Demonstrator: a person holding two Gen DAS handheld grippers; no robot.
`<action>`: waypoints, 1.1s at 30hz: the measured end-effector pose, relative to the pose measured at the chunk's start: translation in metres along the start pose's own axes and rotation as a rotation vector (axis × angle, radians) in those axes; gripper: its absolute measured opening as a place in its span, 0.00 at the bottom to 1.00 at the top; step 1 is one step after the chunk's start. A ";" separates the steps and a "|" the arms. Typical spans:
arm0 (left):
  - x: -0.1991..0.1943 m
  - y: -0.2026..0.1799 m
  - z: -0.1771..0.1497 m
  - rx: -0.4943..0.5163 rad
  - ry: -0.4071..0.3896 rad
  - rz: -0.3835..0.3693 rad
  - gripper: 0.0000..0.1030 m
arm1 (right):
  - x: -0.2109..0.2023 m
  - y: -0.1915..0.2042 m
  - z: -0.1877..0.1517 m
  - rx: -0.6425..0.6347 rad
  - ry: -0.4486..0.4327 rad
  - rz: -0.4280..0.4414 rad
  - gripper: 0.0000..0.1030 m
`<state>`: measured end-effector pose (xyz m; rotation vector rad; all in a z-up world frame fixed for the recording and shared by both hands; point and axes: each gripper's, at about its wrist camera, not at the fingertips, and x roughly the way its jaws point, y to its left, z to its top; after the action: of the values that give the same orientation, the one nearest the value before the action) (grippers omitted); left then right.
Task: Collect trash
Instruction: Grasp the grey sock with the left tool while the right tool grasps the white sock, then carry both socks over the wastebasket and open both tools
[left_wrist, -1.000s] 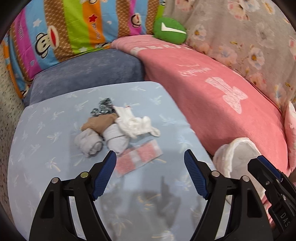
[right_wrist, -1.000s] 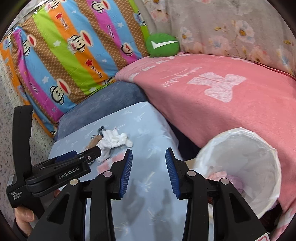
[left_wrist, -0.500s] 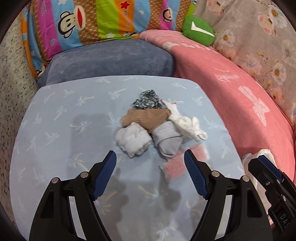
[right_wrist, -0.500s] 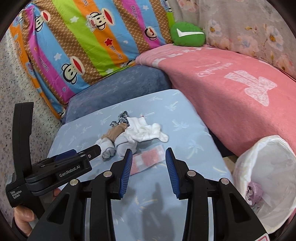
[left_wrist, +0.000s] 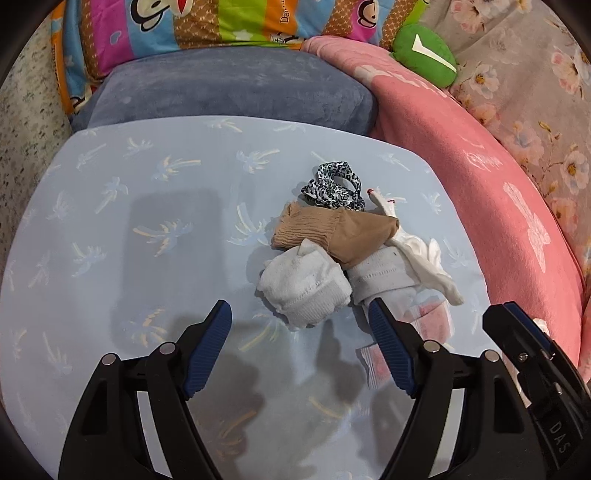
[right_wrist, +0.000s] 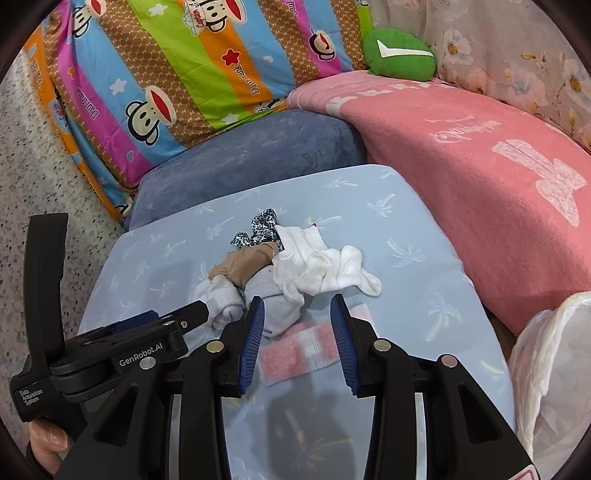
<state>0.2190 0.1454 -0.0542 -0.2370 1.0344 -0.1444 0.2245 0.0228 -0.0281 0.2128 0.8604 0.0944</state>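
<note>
A small heap of socks lies on the light blue cushion: a rolled white sock, a tan stocking, a leopard-print piece and white socks. Beside the heap lies a pink and white packet. My left gripper hovers open just short of the rolled white sock, nothing between its fingers. My right gripper is open above the pink packet, holding nothing. The left gripper's body shows at the lower left of the right wrist view.
A white bag-lined bin stands at the right, beside the cushion. Behind are a dark blue pillow, a pink blanket, a striped monkey-print quilt and a green plush. A hand holds the left gripper.
Both grippers have moved left and lower, away from the bin and toward the sock heap. The heap and the pink packet now sit close before the fingertips. Neither gripper's opening changed.
</note>
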 end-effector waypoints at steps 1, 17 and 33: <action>0.003 0.001 0.001 -0.005 0.005 -0.005 0.71 | 0.006 0.001 0.002 0.000 0.006 0.004 0.38; 0.037 0.016 0.016 -0.070 0.074 -0.116 0.48 | 0.069 0.003 0.011 0.003 0.095 0.021 0.24; -0.017 -0.013 0.020 0.011 -0.023 -0.104 0.23 | 0.012 -0.010 0.016 0.033 -0.033 0.022 0.07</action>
<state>0.2276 0.1391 -0.0268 -0.2821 0.9984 -0.2412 0.2447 0.0127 -0.0290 0.2543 0.8276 0.0972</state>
